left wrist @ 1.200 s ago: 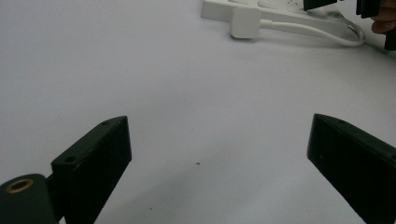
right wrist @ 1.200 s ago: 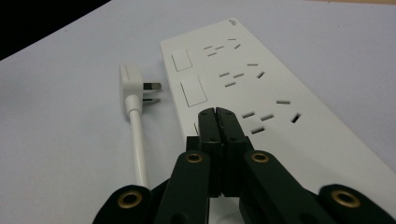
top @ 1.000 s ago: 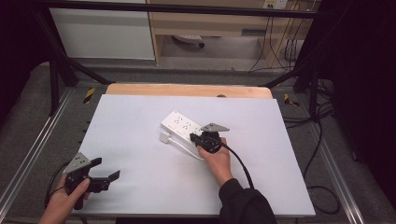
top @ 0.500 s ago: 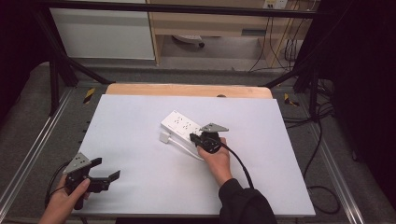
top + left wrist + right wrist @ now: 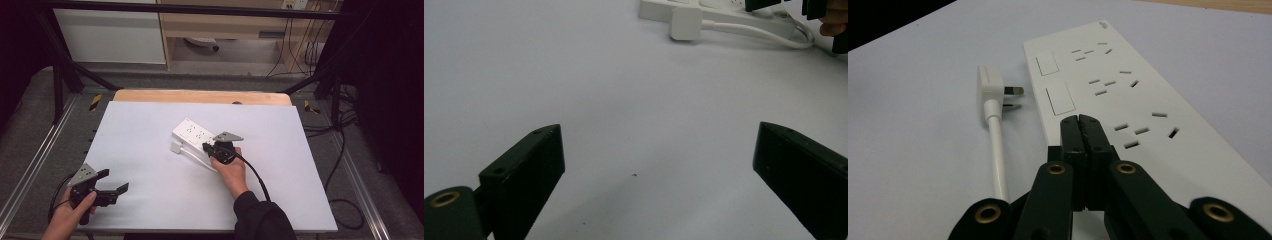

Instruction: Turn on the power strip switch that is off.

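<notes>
Power strip, white, sits at the centre of the high view on the pale table sheet, angled from upper left to lower right. Its own plug lies just beside its left edge in the right gripper view, prongs facing the strip, cable trailing down toward the bottom of that frame.

Right gripper: jaws pressed together, nothing between them, tips resting over the strip's face just below the lower rocker switch. Judged step: pressing a switch with the closed tips. Keep the jaws together so they act as one blunt point. Come down square on the rocker's raised end, not the seam between the two switches. Push straight down; a slanted push could skid the strip across the sheet or nudge the plug.

Left gripper: jaws spread wide, holding nothing, at lower left of the high view, well apart from the strip. If the strip slides, you could bring this one in to steady the far end.
</notes>
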